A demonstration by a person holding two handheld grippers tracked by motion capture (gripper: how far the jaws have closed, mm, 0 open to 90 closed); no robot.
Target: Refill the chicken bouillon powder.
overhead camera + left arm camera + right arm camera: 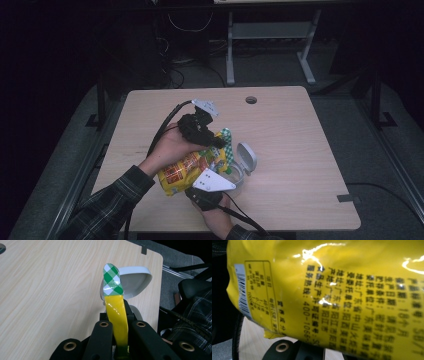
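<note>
While both grippers hold the yellow snack bag (187, 169) above the near middle of the wooden table (300, 150), the step in hand seems to be opening it or tipping it over the small clear container (234, 176) just to its right. In the left gripper view the left gripper (117, 325) has its 2 black jaws pressed together on the bag's thin top seam, a glossy yellow strip that ends in a green and white checked tab. The right gripper (207, 192) is at the near side under the bag; in its own view the printed back of the bag covers the jaws, and I judge them closed on the lower edge of the bag. The bag is a shiny, crinkled plastic film, soft and puffed. The container looks like hard clear plastic, and its oval grey lid (247, 157) stands open, smooth and slightly domed. I think the next move calls for pulling the seam apart gently, or tilting the mouth toward the container, without tearing the film sideways.
</note>
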